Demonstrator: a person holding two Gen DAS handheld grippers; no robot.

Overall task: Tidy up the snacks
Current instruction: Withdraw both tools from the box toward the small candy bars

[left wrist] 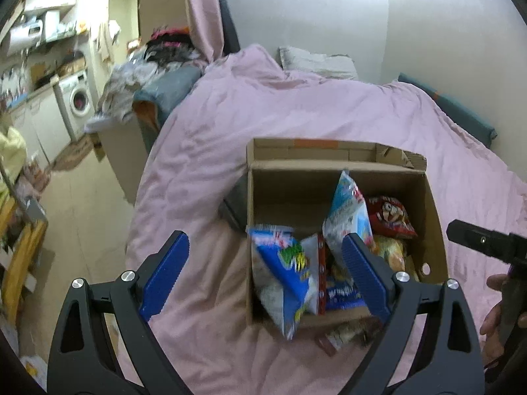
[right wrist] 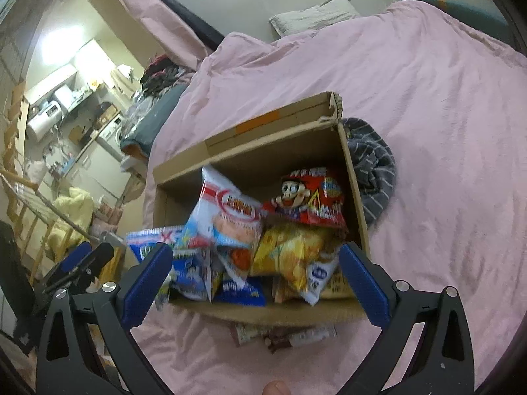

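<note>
An open cardboard box [left wrist: 434,204] [right wrist: 354,171] sits on a pink duvet and holds several snack bags: a red bag [left wrist: 390,215] [right wrist: 311,199], a yellow bag [right wrist: 290,253], a white and light-blue bag [left wrist: 347,214] [right wrist: 230,210] and a blue and white bag [left wrist: 283,273] leaning over the box's left rim. A brown wrapped snack [left wrist: 346,334] [right wrist: 286,334] lies on the duvet in front of the box. My left gripper [left wrist: 266,263] is open and empty above the box's near left side. My right gripper [right wrist: 255,275] is open and empty above the box's near edge.
The pink duvet [left wrist: 296,105] [right wrist: 444,131] covers the bed. A grey striped cloth [right wrist: 372,164] lies by the box's right side. A pillow [left wrist: 316,62] lies at the head. A laundry-piled box [left wrist: 138,98] and a washing machine [left wrist: 77,102] stand left of the bed.
</note>
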